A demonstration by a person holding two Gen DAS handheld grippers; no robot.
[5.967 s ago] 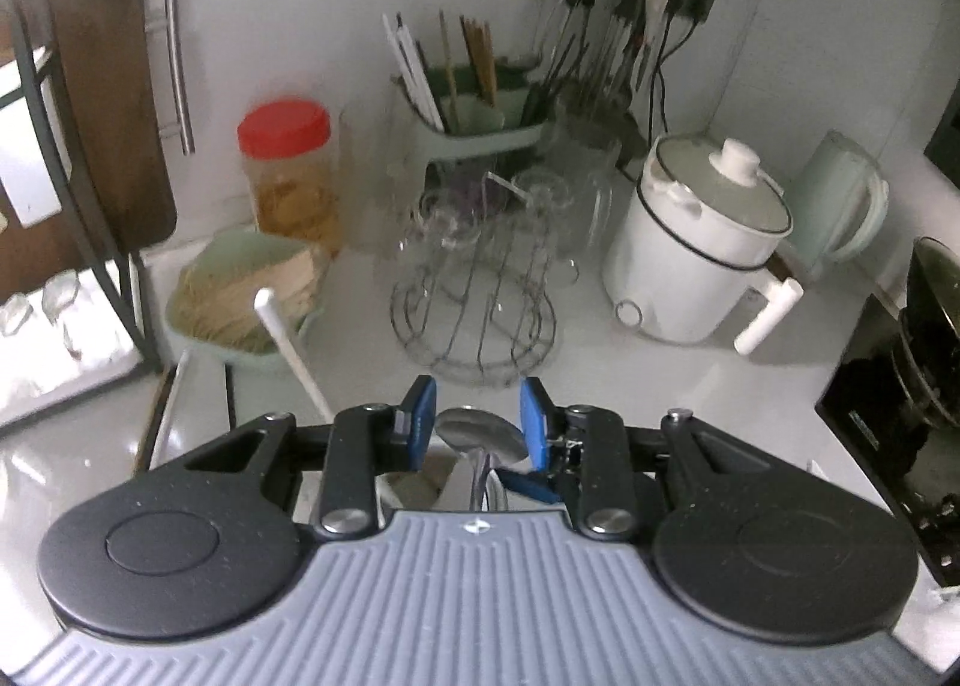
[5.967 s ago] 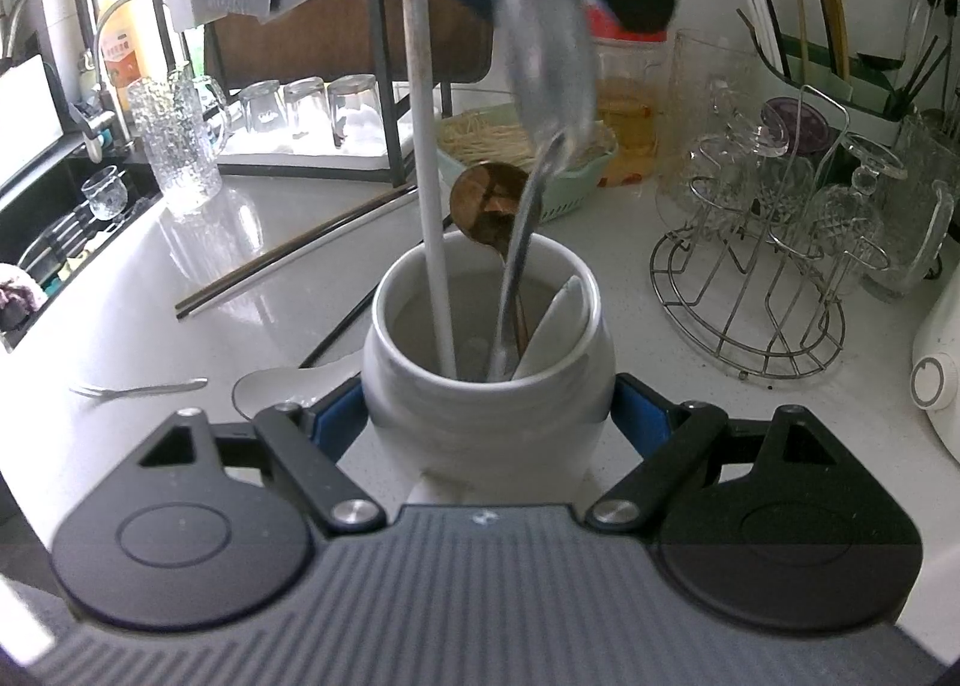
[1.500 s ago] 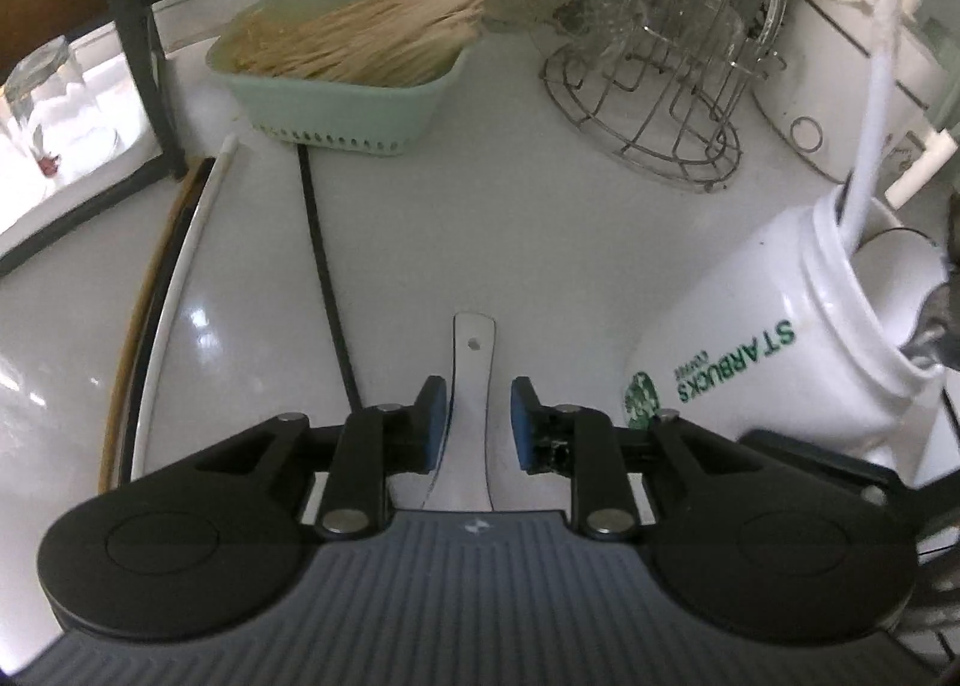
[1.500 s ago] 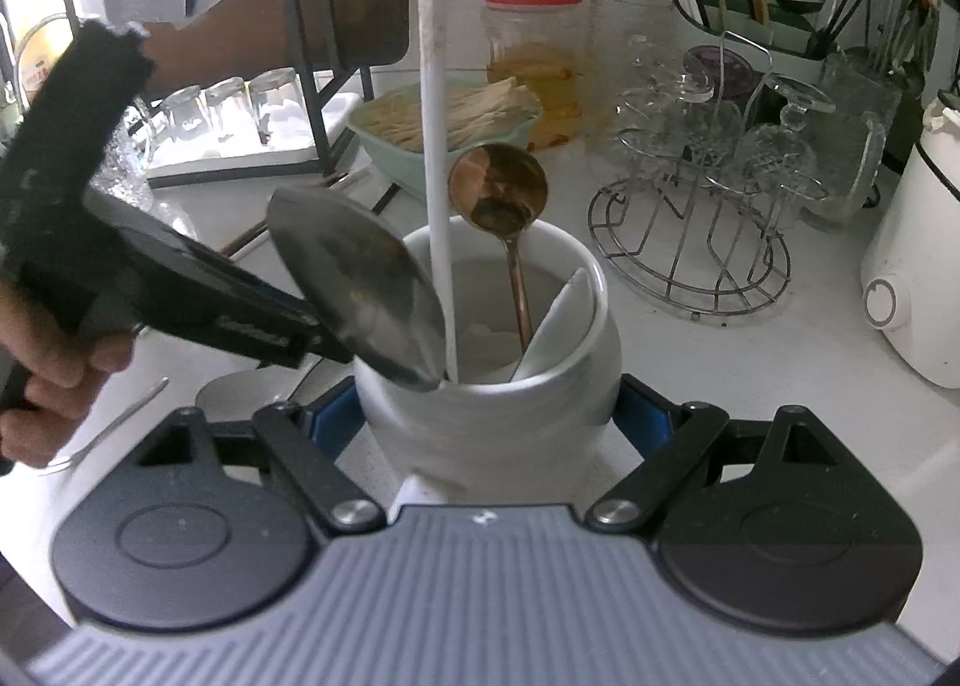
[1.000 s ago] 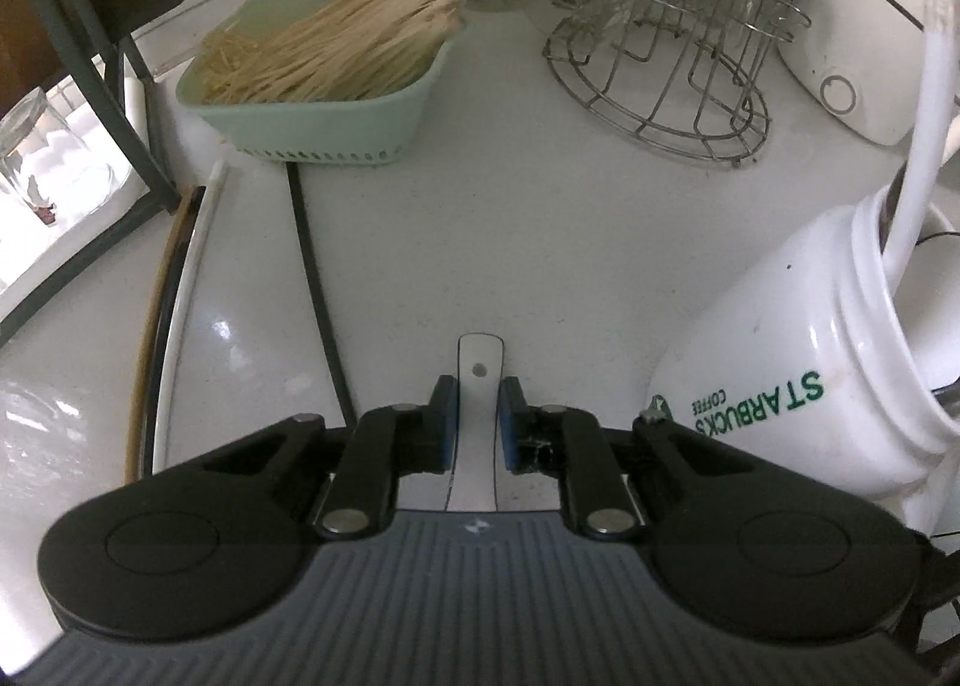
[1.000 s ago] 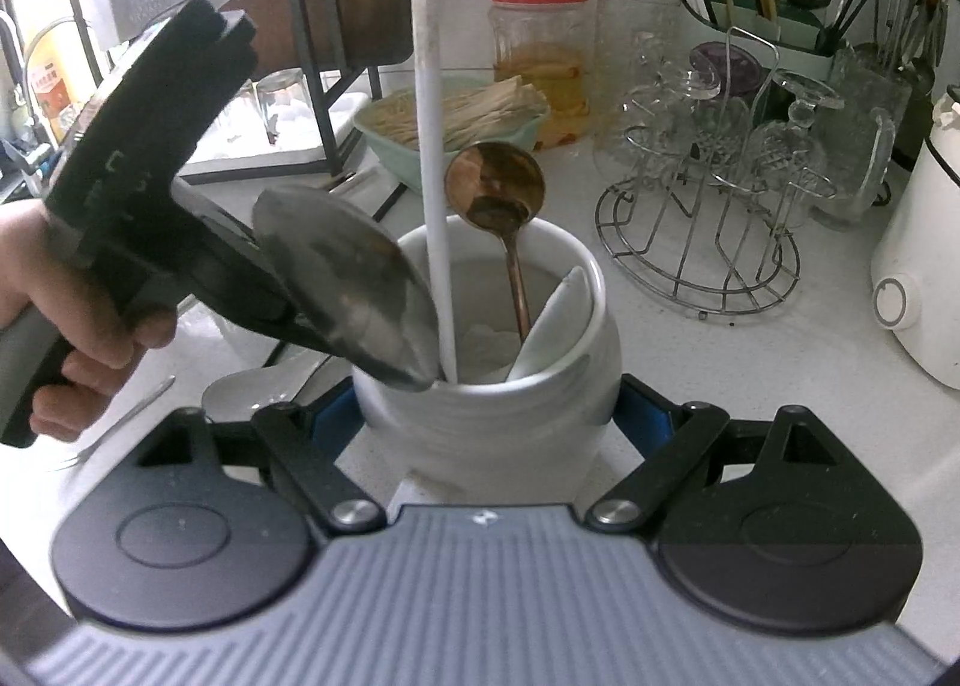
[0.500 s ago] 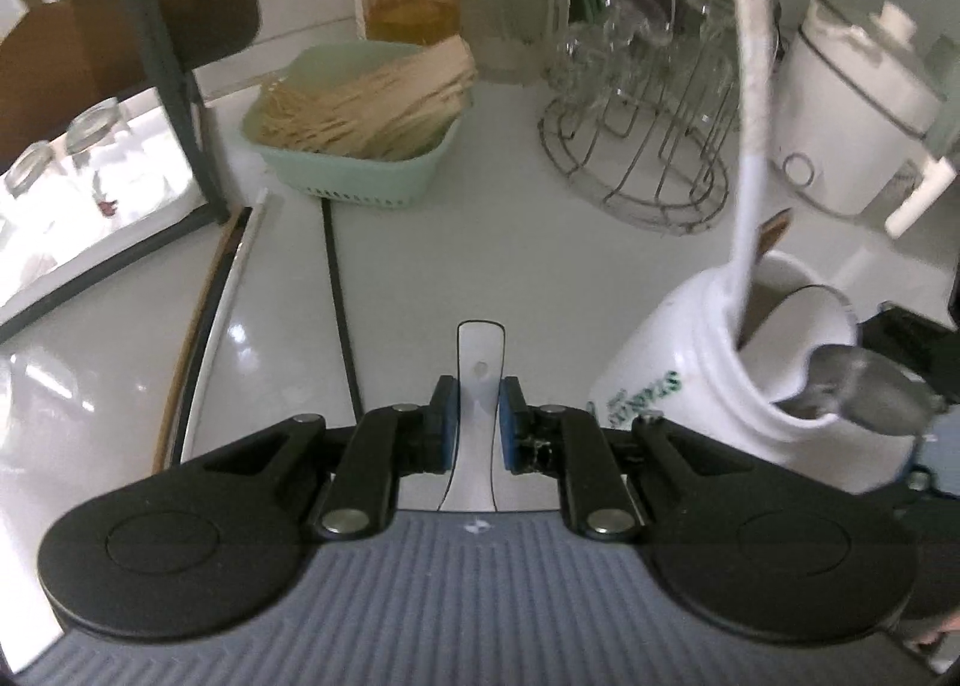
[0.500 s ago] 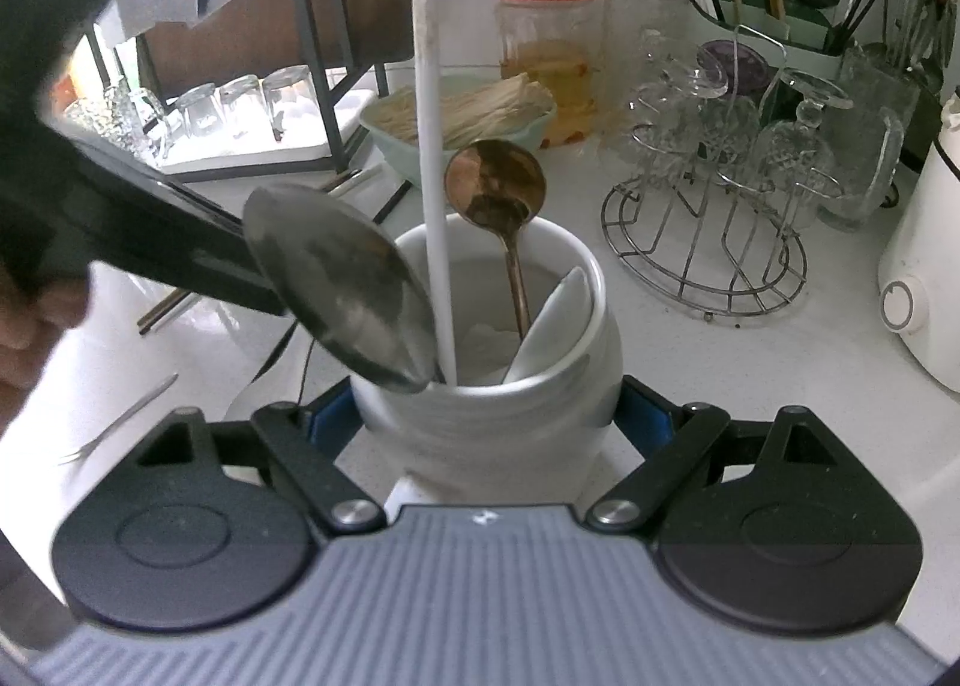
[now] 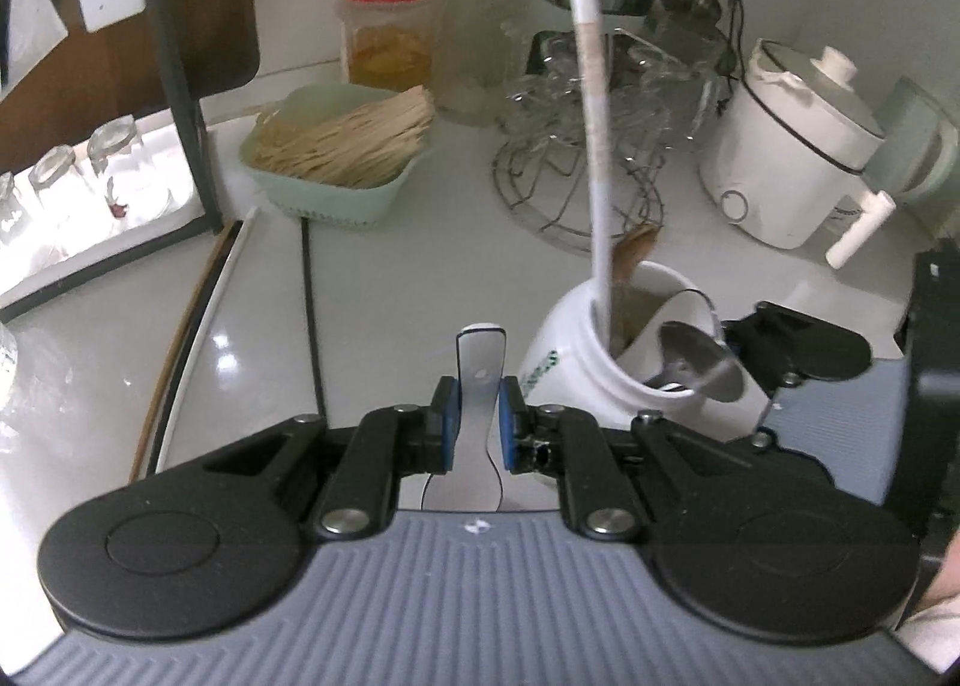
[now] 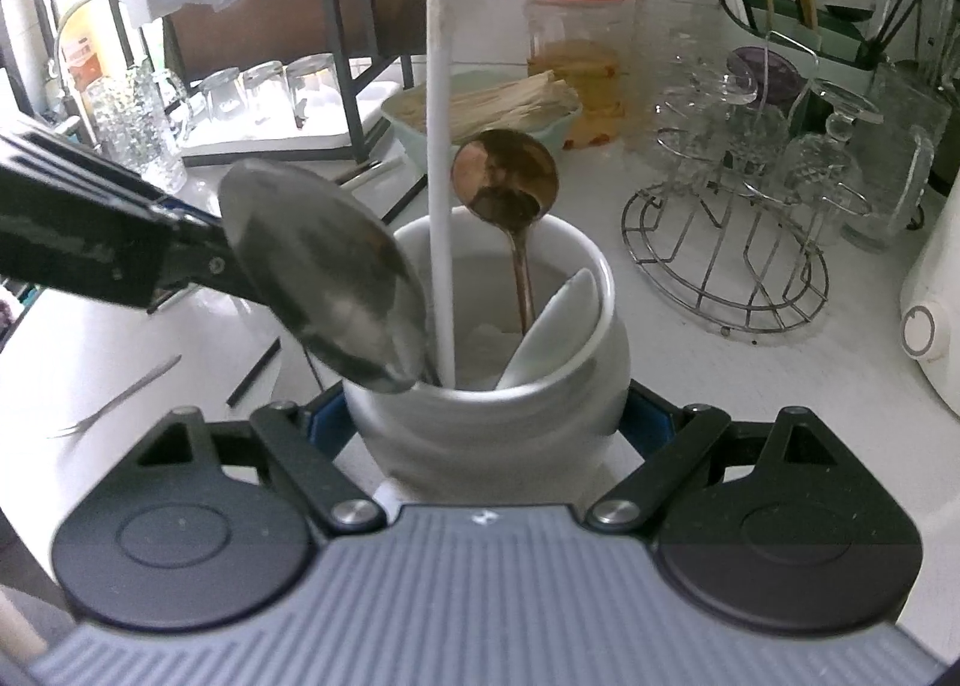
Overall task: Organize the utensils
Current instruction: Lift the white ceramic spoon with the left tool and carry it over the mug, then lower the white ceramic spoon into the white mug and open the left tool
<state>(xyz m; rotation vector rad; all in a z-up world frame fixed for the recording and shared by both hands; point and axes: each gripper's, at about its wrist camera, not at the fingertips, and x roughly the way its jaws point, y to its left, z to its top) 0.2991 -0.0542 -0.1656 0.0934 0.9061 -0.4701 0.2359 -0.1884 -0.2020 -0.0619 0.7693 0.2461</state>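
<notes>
My left gripper (image 9: 478,404) is shut on the flat steel handle (image 9: 480,356) of a utensil; its wider end runs back under the camera. In the right wrist view this gripper (image 10: 150,260) reaches in from the left, behind a steel spoon (image 10: 324,278). That spoon stands bowl-up in the white mug (image 10: 492,422) with a long white stick (image 10: 441,146), a bronze spoon (image 10: 504,182) and a white ceramic spoon (image 10: 558,320). My right gripper (image 10: 483,419) has the leaning mug between its blue pads, and its jaws are opening.
Behind the mug stand a green basket of sticks (image 9: 336,170), a red-lidded jar (image 9: 387,26), a wire rack of glasses (image 9: 576,176) and a white cooker (image 9: 792,164). Long chopsticks (image 9: 198,314) and a black straw (image 9: 309,314) lie left. A fork (image 10: 114,398) lies near the front.
My left gripper has lifted up and back with the steel handle in it, so the mug now sits lower and smaller in its view. The right gripper has stayed put around the mug.
</notes>
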